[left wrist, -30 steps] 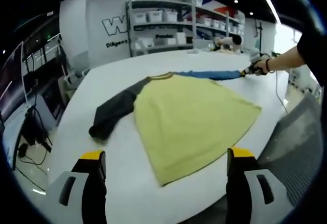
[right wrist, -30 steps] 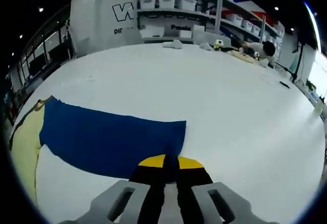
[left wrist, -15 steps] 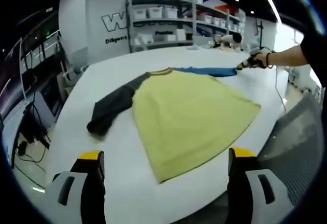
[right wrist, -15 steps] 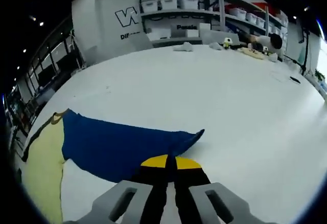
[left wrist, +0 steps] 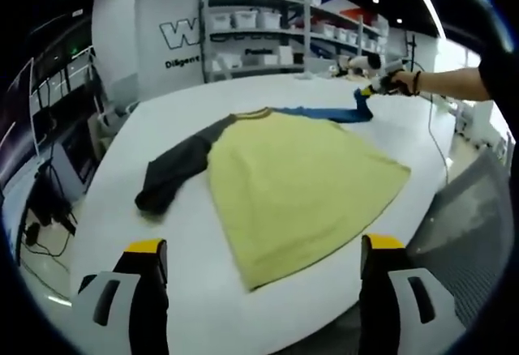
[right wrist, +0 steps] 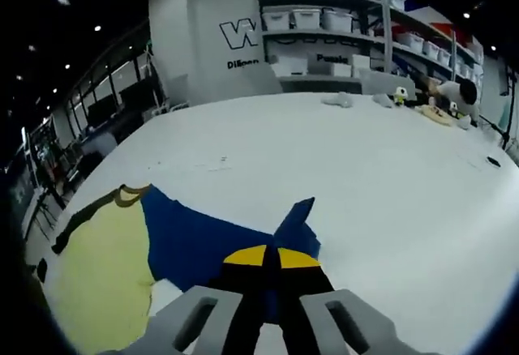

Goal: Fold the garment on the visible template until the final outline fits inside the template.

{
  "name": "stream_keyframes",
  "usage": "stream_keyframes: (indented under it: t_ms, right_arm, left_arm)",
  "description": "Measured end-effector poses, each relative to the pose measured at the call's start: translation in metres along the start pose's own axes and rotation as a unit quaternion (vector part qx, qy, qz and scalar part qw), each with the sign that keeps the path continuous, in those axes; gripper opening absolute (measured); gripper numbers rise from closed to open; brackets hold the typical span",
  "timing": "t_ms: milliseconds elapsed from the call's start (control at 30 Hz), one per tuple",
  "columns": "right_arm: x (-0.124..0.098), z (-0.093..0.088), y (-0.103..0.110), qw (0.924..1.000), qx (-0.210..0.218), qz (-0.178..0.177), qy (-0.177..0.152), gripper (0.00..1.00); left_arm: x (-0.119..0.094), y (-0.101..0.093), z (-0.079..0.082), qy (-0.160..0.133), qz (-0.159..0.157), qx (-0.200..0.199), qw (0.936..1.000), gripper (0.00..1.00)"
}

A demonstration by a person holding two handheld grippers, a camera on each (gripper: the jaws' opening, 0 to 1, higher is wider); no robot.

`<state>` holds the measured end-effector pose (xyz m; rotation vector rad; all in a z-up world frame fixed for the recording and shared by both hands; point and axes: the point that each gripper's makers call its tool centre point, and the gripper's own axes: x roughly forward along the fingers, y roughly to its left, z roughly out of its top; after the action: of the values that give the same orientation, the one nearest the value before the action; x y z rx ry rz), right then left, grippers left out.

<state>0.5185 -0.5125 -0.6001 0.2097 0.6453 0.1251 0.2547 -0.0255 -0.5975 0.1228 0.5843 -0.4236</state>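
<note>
A shirt with a yellow body, a dark grey sleeve and a blue sleeve lies spread on the white table. My left gripper is open, hovering at the near table edge short of the shirt's hem. My right gripper is shut on the blue sleeve at its cuff, which is lifted off the table. In the left gripper view the right gripper appears far off, held by a person's hand. I cannot make out a template outline.
Shelves with white bins stand against the back wall. Small items lie at the table's far side. A grey panel sits beside the table on the right. Dark equipment and cables stand left of the table.
My right gripper has lifted the blue sleeve's cuff off the table and carried it in toward the shirt body, so the sleeve now buckles. The left gripper has stayed open and nearly still.
</note>
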Motion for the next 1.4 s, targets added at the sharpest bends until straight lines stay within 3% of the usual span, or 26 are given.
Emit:
stream_keyframes:
  t_ms: [33, 167, 400, 533, 700, 1400]
  right_arm:
    - [0.001, 0.005, 0.004, 0.9999, 0.002, 0.003, -0.014, 0.0]
    - [0.001, 0.005, 0.026, 0.9998, -0.008, 0.015, -0.007, 0.0]
    - [0.009, 0.017, 0.074, 0.9974, 0.005, 0.071, -0.014, 0.0]
    - [0.016, 0.025, 0.101, 0.9951, 0.004, 0.097, -0.016, 0.0]
    - [0.021, 0.023, 0.131, 0.9928, -0.004, 0.119, -0.011, 0.0]
    - [0.04, 0.012, 0.25, 0.9816, -0.027, 0.189, -0.004, 0.0]
  left_arm:
    - [-0.001, 0.001, 0.0, -0.001, 0.001, -0.002, 1.0, 0.94]
    - [-0.002, 0.001, 0.002, -0.009, 0.003, 0.002, 1.0, 0.94]
    - [-0.001, -0.001, 0.002, -0.008, -0.002, 0.017, 0.9998, 0.96]
    - [-0.001, -0.001, 0.003, -0.014, -0.006, 0.004, 0.9999, 0.96]
    - [-0.002, -0.002, 0.007, -0.028, -0.007, -0.002, 0.9996, 0.96]
    - [-0.002, 0.0, 0.005, -0.026, -0.006, 0.0, 0.9997, 0.95]
